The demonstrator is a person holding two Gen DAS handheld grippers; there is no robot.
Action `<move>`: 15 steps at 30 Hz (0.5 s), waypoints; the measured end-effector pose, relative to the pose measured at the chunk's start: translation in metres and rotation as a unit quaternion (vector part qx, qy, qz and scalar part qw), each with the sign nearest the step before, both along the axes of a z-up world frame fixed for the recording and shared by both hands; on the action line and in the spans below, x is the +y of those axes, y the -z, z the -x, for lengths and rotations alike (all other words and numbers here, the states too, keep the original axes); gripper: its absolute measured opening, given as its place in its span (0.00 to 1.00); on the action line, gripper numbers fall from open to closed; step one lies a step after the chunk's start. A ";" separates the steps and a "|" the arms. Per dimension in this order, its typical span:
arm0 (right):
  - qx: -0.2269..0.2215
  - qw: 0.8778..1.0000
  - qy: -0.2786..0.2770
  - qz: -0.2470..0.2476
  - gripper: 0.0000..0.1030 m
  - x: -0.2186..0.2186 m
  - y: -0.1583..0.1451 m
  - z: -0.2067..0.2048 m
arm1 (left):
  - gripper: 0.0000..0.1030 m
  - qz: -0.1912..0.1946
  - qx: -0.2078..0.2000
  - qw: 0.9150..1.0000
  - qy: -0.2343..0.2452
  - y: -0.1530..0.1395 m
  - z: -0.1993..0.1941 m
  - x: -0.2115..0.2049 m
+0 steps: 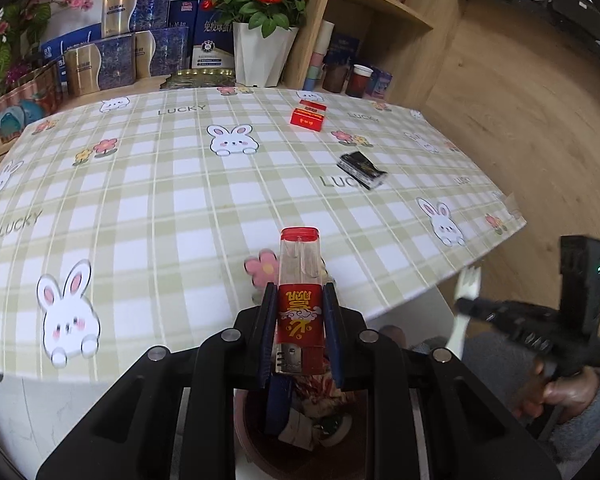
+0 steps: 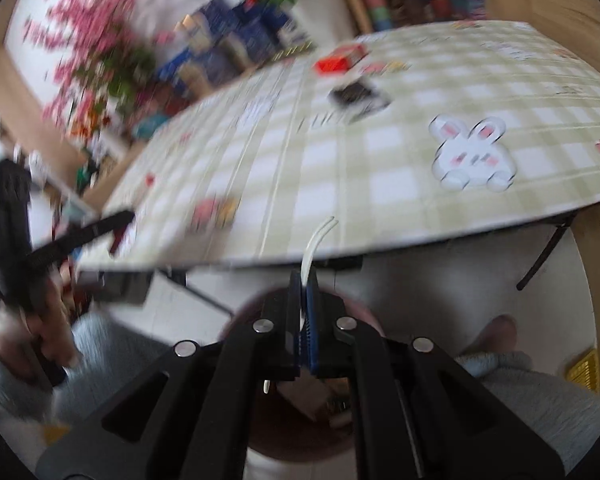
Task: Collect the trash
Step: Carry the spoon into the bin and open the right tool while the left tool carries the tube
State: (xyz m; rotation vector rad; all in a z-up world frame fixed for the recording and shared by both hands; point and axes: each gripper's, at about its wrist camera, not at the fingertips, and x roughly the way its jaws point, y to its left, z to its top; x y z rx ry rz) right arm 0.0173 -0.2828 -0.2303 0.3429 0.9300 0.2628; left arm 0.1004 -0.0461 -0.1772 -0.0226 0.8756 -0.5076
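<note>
My left gripper (image 1: 298,292) is shut on a lighter (image 1: 300,264) with a clear body, a red label and a red end, which sticks out past the blue pads. It hangs over the table's near edge, above a maroon trash bin (image 1: 245,420) that holds scraps. My right gripper (image 2: 304,280) is shut on a thin white plastic fork (image 2: 314,244) and hovers over the same bin (image 2: 240,316). In the left wrist view the right gripper (image 1: 466,306) and the fork (image 1: 466,280) show at the right. A red cigarette box (image 1: 308,114) and a black packet (image 1: 362,170) lie on the tablecloth.
The table carries a green checked cloth with rabbits (image 1: 180,200). Along its far edge stand blue and gold boxes (image 1: 120,56) and a white pot of red roses (image 1: 260,56). Wooden shelves with cups (image 1: 360,76) rise at the back right. The right wrist view is motion-blurred.
</note>
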 end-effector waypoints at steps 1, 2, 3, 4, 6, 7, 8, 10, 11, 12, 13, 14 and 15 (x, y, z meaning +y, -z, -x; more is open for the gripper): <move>0.010 1.000 -0.015 0.011 0.07 0.008 0.006 0.001 | 0.22 -0.001 0.000 1.000 0.001 0.000 0.006 0.001; 0.019 0.999 -0.024 0.019 0.07 0.014 0.010 0.001 | 0.22 -0.003 -0.001 1.000 0.000 0.000 0.012 0.002; 0.030 0.999 -0.033 0.030 0.07 0.021 0.017 0.001 | 0.22 -0.004 -0.003 1.000 -0.001 0.001 0.016 0.003; 0.041 0.998 -0.039 0.039 0.07 0.027 0.024 -0.001 | 0.22 -0.004 -0.004 1.000 -0.001 0.001 0.021 0.003; 0.055 0.997 -0.042 0.037 0.07 0.032 0.033 -0.004 | 0.22 -0.002 -0.004 1.000 -0.002 0.003 0.027 0.003; 0.066 0.996 -0.045 0.035 0.07 0.035 0.039 -0.007 | 0.22 0.000 -0.002 1.000 -0.002 0.004 0.031 0.003; 0.075 0.995 -0.050 0.037 0.07 0.037 0.043 -0.009 | 0.22 0.003 -0.001 1.000 -0.002 0.005 0.034 0.003; 0.093 0.992 -0.065 0.054 0.07 0.047 0.051 -0.012 | 0.22 0.009 0.001 1.000 -0.003 0.006 0.040 0.004; 0.101 0.990 -0.073 0.062 0.07 0.052 0.055 -0.014 | 0.22 0.010 0.000 1.000 -0.004 0.006 0.043 0.005; 0.108 0.989 -0.079 0.068 0.07 0.056 0.059 -0.015 | 0.22 0.011 0.000 1.000 -0.004 0.007 0.045 0.006; 0.116 0.987 -0.080 0.073 0.07 0.059 0.063 -0.014 | 0.22 0.013 0.000 1.000 -0.005 0.007 0.047 0.008; 0.125 0.986 -0.079 0.077 0.07 0.061 0.068 -0.016 | 0.22 0.014 0.001 1.000 -0.006 0.007 0.048 0.010; 0.138 0.984 -0.076 0.079 0.07 0.063 0.074 -0.018 | 0.22 0.015 0.002 1.000 -0.008 0.007 0.048 0.012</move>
